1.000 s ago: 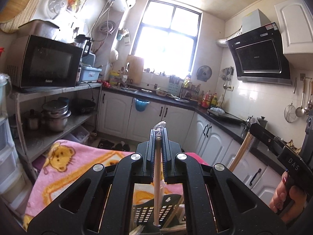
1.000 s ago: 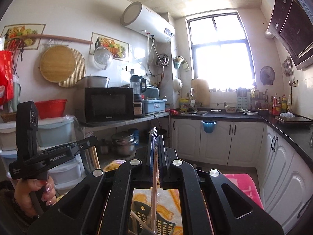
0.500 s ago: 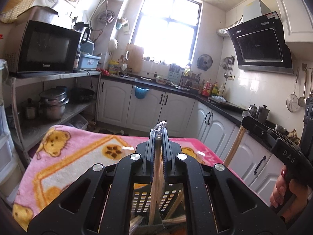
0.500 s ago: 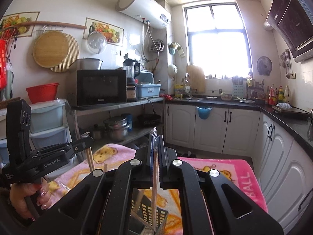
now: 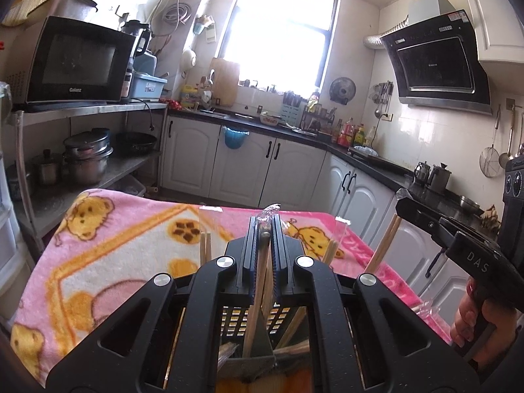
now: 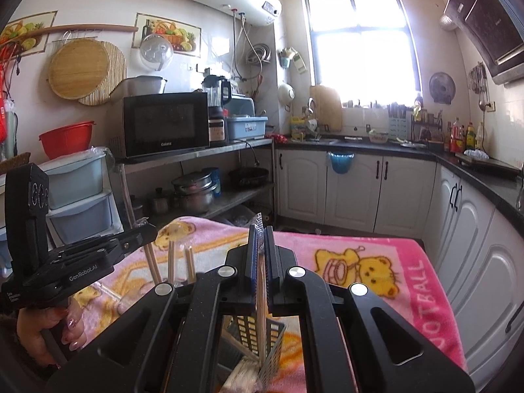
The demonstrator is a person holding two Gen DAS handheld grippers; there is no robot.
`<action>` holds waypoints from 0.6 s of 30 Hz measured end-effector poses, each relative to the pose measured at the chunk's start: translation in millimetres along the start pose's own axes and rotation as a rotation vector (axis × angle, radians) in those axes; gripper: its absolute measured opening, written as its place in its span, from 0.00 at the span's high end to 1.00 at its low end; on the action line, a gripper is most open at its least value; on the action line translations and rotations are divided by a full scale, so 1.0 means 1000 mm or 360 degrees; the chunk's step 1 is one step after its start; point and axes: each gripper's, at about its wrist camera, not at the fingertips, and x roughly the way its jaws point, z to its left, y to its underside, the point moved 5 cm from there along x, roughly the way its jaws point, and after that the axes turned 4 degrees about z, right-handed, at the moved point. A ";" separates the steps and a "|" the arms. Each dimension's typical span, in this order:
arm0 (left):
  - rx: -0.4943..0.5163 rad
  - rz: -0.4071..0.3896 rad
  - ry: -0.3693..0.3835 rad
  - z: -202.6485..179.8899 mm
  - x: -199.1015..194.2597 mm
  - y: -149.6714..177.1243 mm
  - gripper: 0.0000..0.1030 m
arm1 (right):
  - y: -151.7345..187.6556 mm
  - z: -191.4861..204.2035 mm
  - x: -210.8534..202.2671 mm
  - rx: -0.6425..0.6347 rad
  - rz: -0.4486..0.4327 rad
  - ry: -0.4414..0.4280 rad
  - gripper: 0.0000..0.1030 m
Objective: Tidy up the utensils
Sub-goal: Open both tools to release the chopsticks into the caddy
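Note:
My left gripper is shut on a wrapped pair of wooden chopsticks whose lower end reaches into a black perforated utensil holder. My right gripper is shut on another wrapped pair of chopsticks, its tip inside the same holder. The right gripper also shows at the right of the left wrist view, with its chopsticks hanging down. The left gripper shows in the right wrist view. More chopsticks stand in the holder.
The holder stands on a table under a pink bear-print blanket. A metal shelf with a microwave and pots is to the left. White cabinets and a dark countertop run along the back and right.
Both grippers have come down and tilted toward the table. The chopsticks they hold have sunk deeper into the holder, and more of the blanket is in view.

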 end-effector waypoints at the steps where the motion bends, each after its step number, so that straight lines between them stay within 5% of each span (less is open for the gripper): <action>1: -0.0002 0.0010 0.0002 0.000 0.000 0.001 0.96 | 0.002 0.000 0.000 0.0005 0.0011 0.0000 0.96; 6: 0.0000 0.0068 0.0007 -0.001 -0.001 0.008 0.96 | 0.007 0.003 -0.003 0.0027 0.0073 -0.0002 0.95; 10: 0.0009 0.0116 0.0016 -0.002 -0.005 0.014 0.84 | 0.012 0.003 -0.004 0.0047 0.0132 -0.0011 0.94; 14: 0.0007 0.0158 0.0003 -0.002 -0.011 0.018 0.68 | 0.017 0.004 -0.009 0.0049 0.0176 -0.0003 0.74; 18: -0.0004 0.0194 -0.0009 -0.001 -0.021 0.022 0.59 | 0.021 0.006 -0.017 0.0042 0.0191 0.0004 0.68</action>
